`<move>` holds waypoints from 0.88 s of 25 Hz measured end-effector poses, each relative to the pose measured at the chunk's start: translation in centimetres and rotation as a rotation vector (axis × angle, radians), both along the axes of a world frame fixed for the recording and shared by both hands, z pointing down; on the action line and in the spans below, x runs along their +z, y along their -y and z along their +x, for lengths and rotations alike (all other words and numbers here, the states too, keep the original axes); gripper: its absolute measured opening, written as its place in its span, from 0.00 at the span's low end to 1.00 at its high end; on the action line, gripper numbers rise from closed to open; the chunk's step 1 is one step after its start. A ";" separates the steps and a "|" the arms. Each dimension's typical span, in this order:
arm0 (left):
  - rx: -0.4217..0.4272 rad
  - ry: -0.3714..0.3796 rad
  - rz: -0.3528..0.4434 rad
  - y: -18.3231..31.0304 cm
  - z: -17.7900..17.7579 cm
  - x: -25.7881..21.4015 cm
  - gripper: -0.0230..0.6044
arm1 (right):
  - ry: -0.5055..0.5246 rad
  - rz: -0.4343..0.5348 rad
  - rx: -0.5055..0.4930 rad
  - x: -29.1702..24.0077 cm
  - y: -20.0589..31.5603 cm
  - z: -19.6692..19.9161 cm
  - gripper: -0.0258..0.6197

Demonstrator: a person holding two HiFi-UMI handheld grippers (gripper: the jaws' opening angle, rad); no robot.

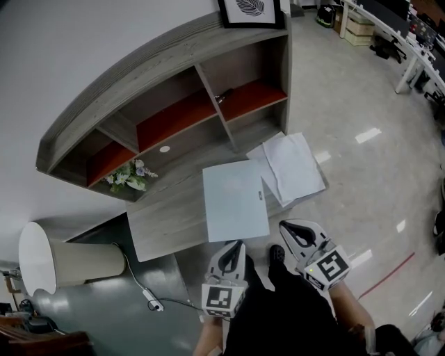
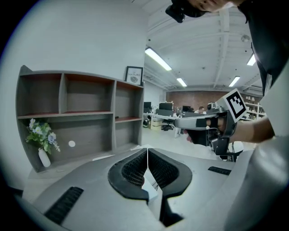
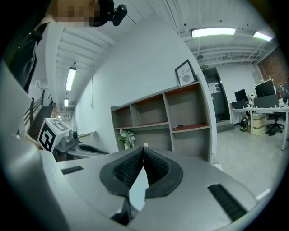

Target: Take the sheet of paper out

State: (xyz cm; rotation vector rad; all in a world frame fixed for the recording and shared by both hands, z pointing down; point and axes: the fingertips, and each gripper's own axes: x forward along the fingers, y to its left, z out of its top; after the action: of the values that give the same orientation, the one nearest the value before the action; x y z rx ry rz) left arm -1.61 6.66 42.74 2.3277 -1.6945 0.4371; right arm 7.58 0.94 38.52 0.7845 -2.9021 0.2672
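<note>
A pale, flat, closed folder [image 1: 235, 200] lies on the grey desk [image 1: 167, 222], near its front edge. White sheets of paper [image 1: 288, 167] lie spread on the desk's right end, beside the folder. My left gripper [image 1: 236, 245] hovers just in front of the folder's near edge, shut, with nothing between its jaws [image 2: 147, 152]. To its right my right gripper [image 1: 285, 227] is also shut and empty [image 3: 143, 149], close to the folder's near right corner. Each gripper shows in the other's view: the right gripper [image 2: 208, 120] and the left gripper [image 3: 67, 143].
A grey shelf unit [image 1: 174, 90] with red boards stands at the desk's back. It holds a flower vase [image 1: 129, 176] and a small dark object [image 1: 224, 96], with a framed picture [image 1: 250, 10] on top. A white-shaded lamp [image 1: 49, 259] and a cable with plug [image 1: 153, 303] are at the lower left.
</note>
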 end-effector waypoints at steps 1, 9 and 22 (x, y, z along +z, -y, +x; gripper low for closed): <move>0.011 0.007 -0.006 0.2 0.2 0.5 0.06 | 0.000 -0.005 0.000 0.2 0.1 -0.1 0.06; 0.104 0.096 -0.048 1.6 0.4 4.5 0.06 | -0.022 -0.033 0.000 2.1 0.4 -0.9 0.06; 0.285 0.215 -0.162 1.8 0.0 12.5 0.20 | -0.077 -0.110 0.008 6.5 0.7 -2.0 0.06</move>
State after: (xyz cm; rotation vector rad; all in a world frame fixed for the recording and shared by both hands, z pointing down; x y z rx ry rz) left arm -1.59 4.88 55.28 2.4796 -1.3500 0.8710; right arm 5.56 0.28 44.97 0.7713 -2.7860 0.3852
